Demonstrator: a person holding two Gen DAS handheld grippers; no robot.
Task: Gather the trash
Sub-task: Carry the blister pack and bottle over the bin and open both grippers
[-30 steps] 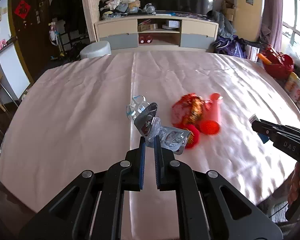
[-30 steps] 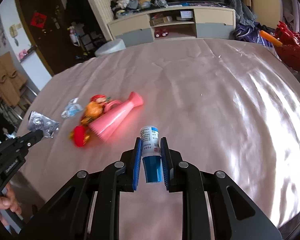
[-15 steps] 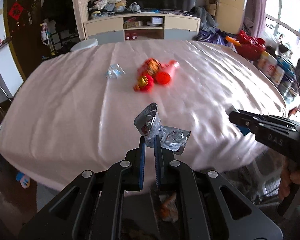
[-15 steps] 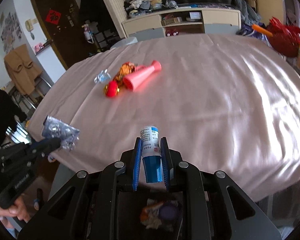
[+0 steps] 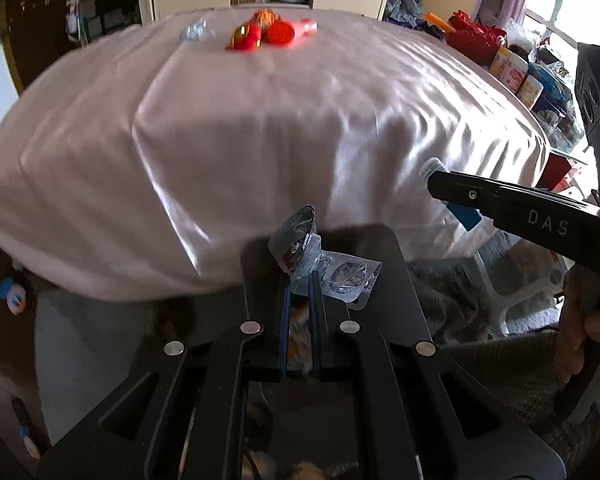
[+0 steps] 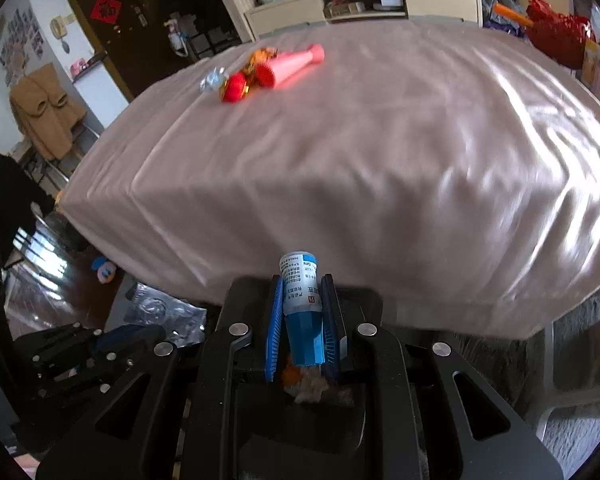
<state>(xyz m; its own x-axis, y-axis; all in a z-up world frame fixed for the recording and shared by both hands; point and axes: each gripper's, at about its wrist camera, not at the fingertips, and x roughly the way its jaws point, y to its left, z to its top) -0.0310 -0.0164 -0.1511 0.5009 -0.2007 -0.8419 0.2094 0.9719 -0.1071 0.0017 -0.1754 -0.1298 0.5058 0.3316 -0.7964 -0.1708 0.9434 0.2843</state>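
Observation:
My left gripper (image 5: 300, 280) is shut on a crumpled silver blister pack (image 5: 324, 262) and hangs over a dark bin (image 5: 396, 264) beside the table's near edge. My right gripper (image 6: 302, 292) is shut on a small white-and-blue bottle (image 6: 300, 300), also above the bin (image 6: 244, 296), where scraps of trash (image 6: 312, 388) show below its fingers. In the left wrist view the right gripper (image 5: 434, 180) reaches in from the right. The left gripper (image 6: 152, 332) with the blister pack (image 6: 160, 308) shows at lower left in the right wrist view.
On the far side of the pink-clothed table (image 5: 260, 128) lie a pink cone-shaped item (image 6: 292, 66), red-and-orange wrappers (image 6: 236, 88) and a clear crumpled wrapper (image 6: 210, 80). Jars and a red bag (image 5: 476, 40) stand at the right. A toy (image 6: 104, 272) lies on the floor.
Both grippers pulled back from over the tabletop, past its near edge, and sank over the bin, each still holding its item. The trash left on the table now lies far off.

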